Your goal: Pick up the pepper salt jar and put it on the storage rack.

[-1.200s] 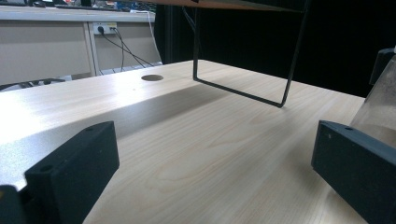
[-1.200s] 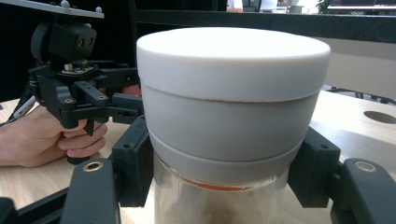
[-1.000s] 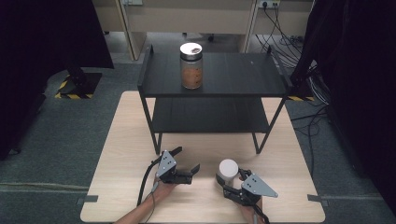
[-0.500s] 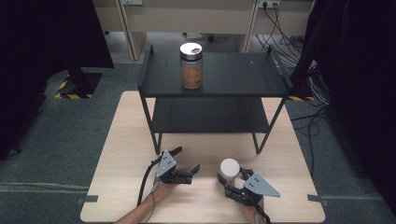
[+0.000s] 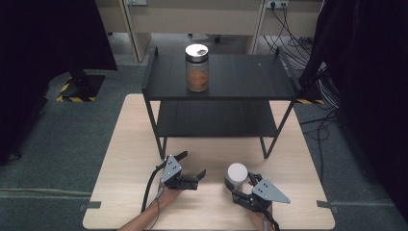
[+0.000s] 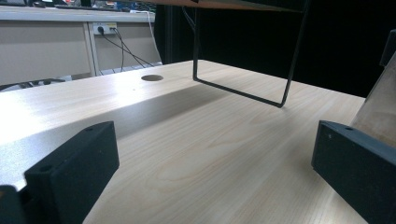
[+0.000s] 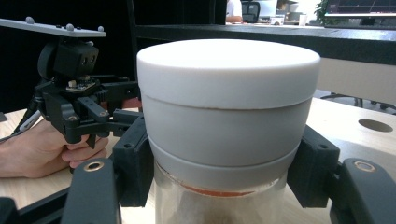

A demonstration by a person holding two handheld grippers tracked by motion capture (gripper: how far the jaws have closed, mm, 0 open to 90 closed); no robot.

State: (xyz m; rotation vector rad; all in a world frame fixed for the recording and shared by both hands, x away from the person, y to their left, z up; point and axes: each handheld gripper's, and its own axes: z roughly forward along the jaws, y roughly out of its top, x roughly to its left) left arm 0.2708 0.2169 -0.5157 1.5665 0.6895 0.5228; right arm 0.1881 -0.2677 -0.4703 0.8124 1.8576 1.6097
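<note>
A white-lidded jar point(image 5: 237, 173) stands on the wooden table point(image 5: 134, 144) near its front edge, right of centre. My right gripper point(image 5: 237, 183) is shut on it; in the right gripper view both black pads point(image 7: 134, 163) press the jar point(image 7: 227, 116) just below its lid. My left gripper point(image 5: 193, 166) rests on the table to the jar's left, held by a hand, and stands open. In the left gripper view its two jaws sit wide apart over bare wood with nothing between them. A second jar point(image 5: 197, 67) with brown contents and a shiny lid stands on the black shelf's top point(image 5: 250, 72).
The black two-tier metal shelf point(image 5: 216, 118) takes up the table's far half, its thin legs point(image 6: 243, 93) coming down onto the wood. A round hole point(image 6: 152, 77) is cut in the tabletop. Cabinets and cables lie beyond the table.
</note>
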